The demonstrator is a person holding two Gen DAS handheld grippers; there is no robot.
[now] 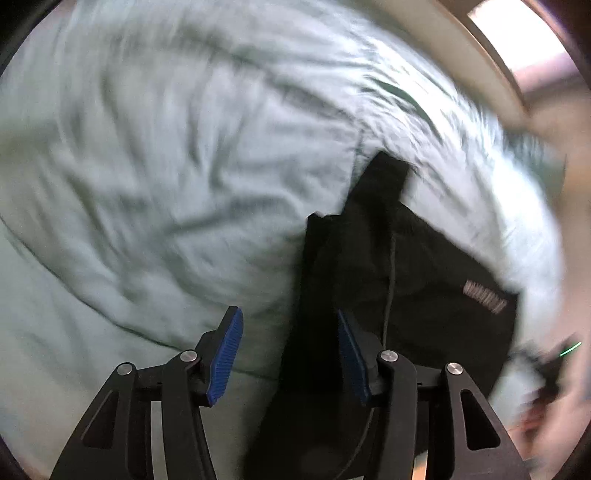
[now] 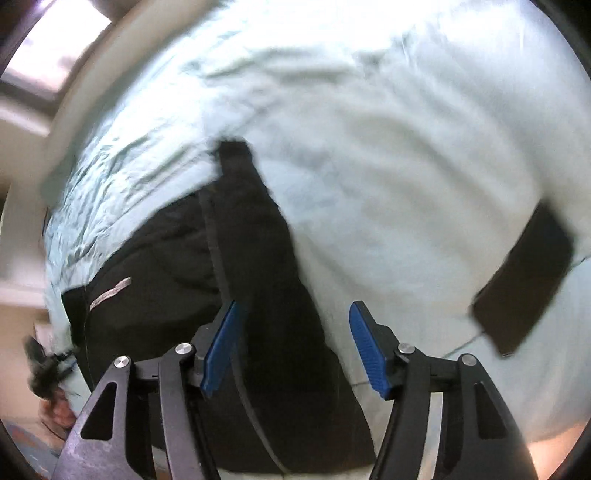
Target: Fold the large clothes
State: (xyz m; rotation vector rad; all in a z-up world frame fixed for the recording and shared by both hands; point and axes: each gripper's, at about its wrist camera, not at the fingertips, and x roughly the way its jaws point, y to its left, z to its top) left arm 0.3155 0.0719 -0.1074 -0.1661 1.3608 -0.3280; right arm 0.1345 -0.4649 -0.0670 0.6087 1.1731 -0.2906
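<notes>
A black garment [image 1: 406,277] with a small grey label [image 1: 484,295] lies on a pale green bedsheet [image 1: 166,166]. My left gripper [image 1: 290,354] points down over the garment's left edge, open, its blue pads [image 1: 225,354] apart and pressing on nothing. In the right wrist view the same garment [image 2: 177,266] lies at the left with a narrow part reaching up the sheet [image 2: 406,147]. My right gripper [image 2: 295,347] hangs open over its right edge; cloth and sheet show in the gap. A separate black strip [image 2: 524,280], perhaps a sleeve, lies at the right.
A cream bed frame [image 1: 461,55] curves along the sheet's far side, with a bright window [image 1: 517,33] beyond it. A blurred dark shape with a green light [image 1: 554,362] is at the garment's right end. The sheet is rumpled all over.
</notes>
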